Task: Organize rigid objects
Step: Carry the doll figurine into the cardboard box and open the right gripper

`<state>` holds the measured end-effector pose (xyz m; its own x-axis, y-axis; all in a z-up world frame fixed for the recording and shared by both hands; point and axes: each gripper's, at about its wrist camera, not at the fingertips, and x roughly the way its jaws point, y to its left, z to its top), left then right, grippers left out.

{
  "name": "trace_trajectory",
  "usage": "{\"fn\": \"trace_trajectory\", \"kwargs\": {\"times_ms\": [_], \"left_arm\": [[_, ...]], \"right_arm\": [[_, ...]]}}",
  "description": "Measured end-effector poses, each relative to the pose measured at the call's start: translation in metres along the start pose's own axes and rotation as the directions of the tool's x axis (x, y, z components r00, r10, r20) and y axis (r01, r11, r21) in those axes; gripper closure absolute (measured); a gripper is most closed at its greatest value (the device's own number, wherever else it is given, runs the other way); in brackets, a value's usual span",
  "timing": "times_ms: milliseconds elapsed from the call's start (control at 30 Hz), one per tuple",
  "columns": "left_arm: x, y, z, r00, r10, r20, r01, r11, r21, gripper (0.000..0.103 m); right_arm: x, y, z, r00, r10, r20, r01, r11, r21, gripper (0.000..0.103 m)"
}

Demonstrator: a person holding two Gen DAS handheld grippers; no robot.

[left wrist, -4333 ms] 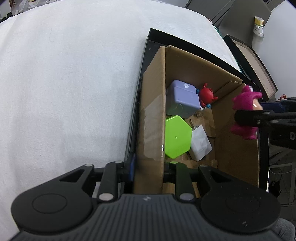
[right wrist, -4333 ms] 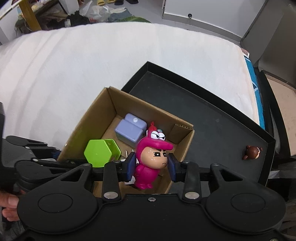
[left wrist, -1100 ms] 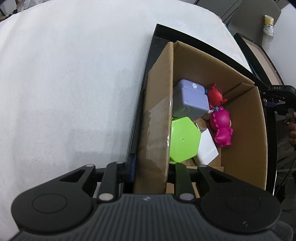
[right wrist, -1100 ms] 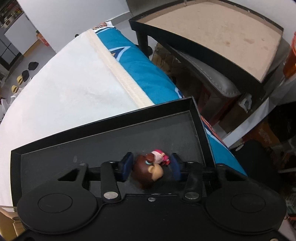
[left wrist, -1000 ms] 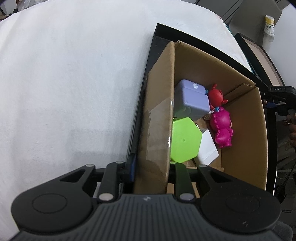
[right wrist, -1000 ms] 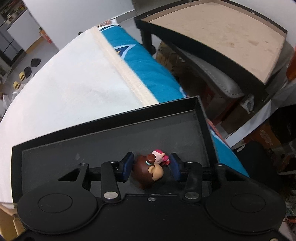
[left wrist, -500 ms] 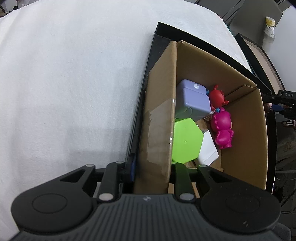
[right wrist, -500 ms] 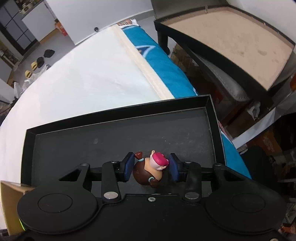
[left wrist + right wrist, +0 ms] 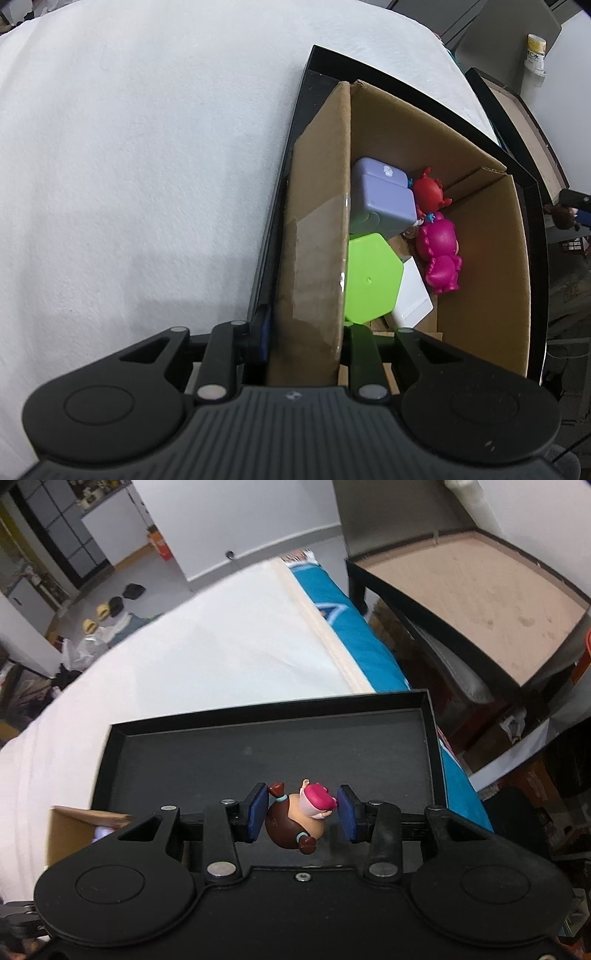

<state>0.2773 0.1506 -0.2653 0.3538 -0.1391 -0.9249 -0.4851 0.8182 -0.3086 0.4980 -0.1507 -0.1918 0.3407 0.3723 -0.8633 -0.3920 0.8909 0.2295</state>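
My left gripper (image 9: 304,332) is clamped on the near wall of the cardboard box (image 9: 317,229), which holds a green hexagonal container (image 9: 373,277), a lilac case (image 9: 380,203) and a magenta figurine (image 9: 439,251), while my right gripper (image 9: 301,814) pinches a small brown-bodied figurine (image 9: 295,823) above the black tray (image 9: 258,753).

A bedroom seen across a white-covered bed

The white bedspread (image 9: 207,664) has a cream border and a teal sheet (image 9: 369,642) along its right edge. To the right stands a black-framed table with a tan top (image 9: 491,602). Far left, grey floor (image 9: 122,568), dark cabinets (image 9: 62,542), white walls (image 9: 236,520).
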Motion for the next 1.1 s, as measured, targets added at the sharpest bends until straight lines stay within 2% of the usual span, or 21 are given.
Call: {"fn": "trace_trajectory", "kwargs": {"times_ms": [333,867,1100], "left_arm": [[-0.004,-0.002,-0.002,1.0,-0.002,0.011,0.002,1.0,0.012,0.079],[-0.011,0.001,-0.006,0.999,-0.023,0.025,0.023,1.0,0.012,0.078],[-0.013,0.003,-0.007,0.999,-0.034,0.026,0.033,0.999,0.014,0.077]], "right_arm": [[-0.028,0.025,-0.004,1.0,0.019,0.006,-0.019,0.997,-0.08,0.063],[-0.061,0.105,-0.019,0.997,0.079,-0.017,-0.081,0.96,-0.27,0.063],[-0.066,0.134,-0.026,0.995,0.101,-0.025,-0.104,0.947,-0.303,0.063]]}}
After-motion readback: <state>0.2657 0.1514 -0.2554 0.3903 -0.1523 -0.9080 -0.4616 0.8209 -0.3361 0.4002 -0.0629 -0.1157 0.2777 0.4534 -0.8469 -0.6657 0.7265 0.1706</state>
